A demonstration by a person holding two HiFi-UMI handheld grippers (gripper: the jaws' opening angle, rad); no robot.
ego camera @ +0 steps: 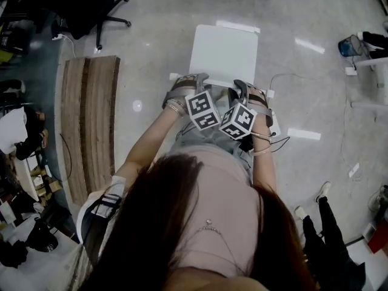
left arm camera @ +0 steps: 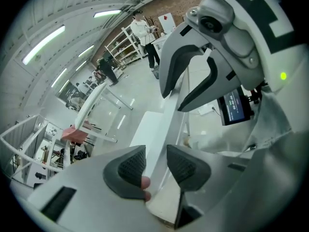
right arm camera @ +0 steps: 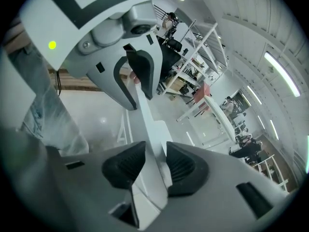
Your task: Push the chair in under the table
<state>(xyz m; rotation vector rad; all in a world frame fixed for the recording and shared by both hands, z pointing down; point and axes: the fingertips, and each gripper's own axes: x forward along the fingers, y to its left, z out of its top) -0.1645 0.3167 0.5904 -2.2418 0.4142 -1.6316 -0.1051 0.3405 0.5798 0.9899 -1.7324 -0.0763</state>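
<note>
White chair (ego camera: 224, 52) stands at my 12 o'clock on open floor. My left gripper (ego camera: 189, 80) and right gripper (ego camera: 244, 90) each pinch its backrest (left arm camera: 164, 124), jaws narrowed onto the top edge. It looks light, rigid and smooth, so I'd push from here.

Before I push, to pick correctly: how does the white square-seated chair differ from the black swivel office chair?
The white square-seated chair is straight ahead, clamped by the left gripper and right gripper; the black swivel office chair is far left, untouched. Both stand on the floor.
</note>
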